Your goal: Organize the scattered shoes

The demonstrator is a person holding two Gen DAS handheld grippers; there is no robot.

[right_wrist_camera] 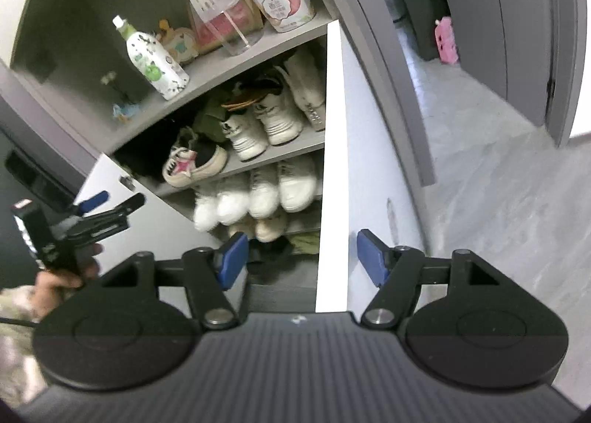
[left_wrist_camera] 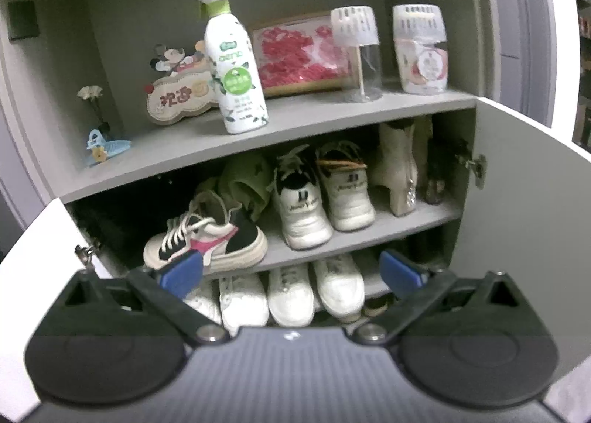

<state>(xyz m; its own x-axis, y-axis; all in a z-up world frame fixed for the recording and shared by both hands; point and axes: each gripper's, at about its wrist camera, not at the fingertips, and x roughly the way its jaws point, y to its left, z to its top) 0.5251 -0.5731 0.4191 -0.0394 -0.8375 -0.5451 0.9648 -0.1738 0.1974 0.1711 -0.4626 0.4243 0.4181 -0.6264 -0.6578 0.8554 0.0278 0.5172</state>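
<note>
Facing an open shoe cabinet [left_wrist_camera: 524,179], you are holding both tools empty: the left gripper [left_wrist_camera: 291,273] is standing with its jaws spread wide before the shelves, and the right gripper [right_wrist_camera: 301,257] is likewise parted, straddling the edge of the right-hand door [right_wrist_camera: 332,164]. Most pairs are sitting heel-out in rows: white sneakers [left_wrist_camera: 323,201] on the middle shelf [left_wrist_camera: 406,225], more white shoes [left_wrist_camera: 291,293] below. One pink-and-black sneaker [left_wrist_camera: 207,238] is lying sideways at the shelf's front edge, with a green shoe [left_wrist_camera: 243,179] heaped behind it. Judging by this, the sorting is looking largely done, with that corner left to straighten.
</note>
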